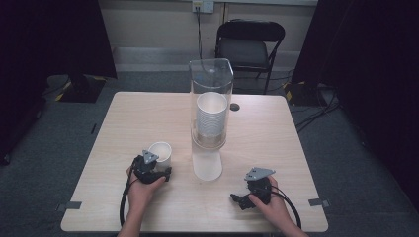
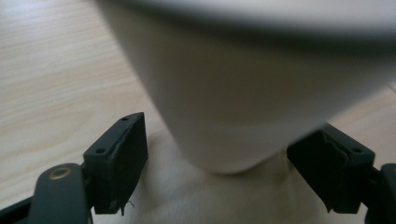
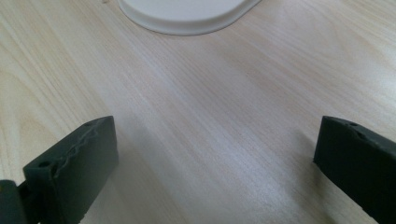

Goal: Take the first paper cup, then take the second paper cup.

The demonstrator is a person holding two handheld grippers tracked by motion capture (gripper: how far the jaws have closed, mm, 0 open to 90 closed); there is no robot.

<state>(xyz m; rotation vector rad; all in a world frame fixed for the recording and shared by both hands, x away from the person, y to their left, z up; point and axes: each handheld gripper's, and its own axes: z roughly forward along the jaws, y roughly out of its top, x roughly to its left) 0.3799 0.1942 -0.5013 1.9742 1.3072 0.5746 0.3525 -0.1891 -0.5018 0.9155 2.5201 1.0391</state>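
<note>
Evidently light, thin-walled and easily crushed: white paper cup (image 1: 160, 153), stood upright on counter (image 1: 123, 118), left of clear dispenser tube (image 1: 211, 98). Left tool (image 2: 219, 158) straddled cup base, jaws parted, pads clear. Right tool (image 3: 215, 158) wide open, empty. Best gripped gently at lower wall.

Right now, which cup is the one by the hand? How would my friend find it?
Find the tall clear tube standing mid-table. Look left and nearer, in front of the left gripper. There stands one white cup, upright and alone on the wood, unlike the cups stacked inside the tube.
</note>
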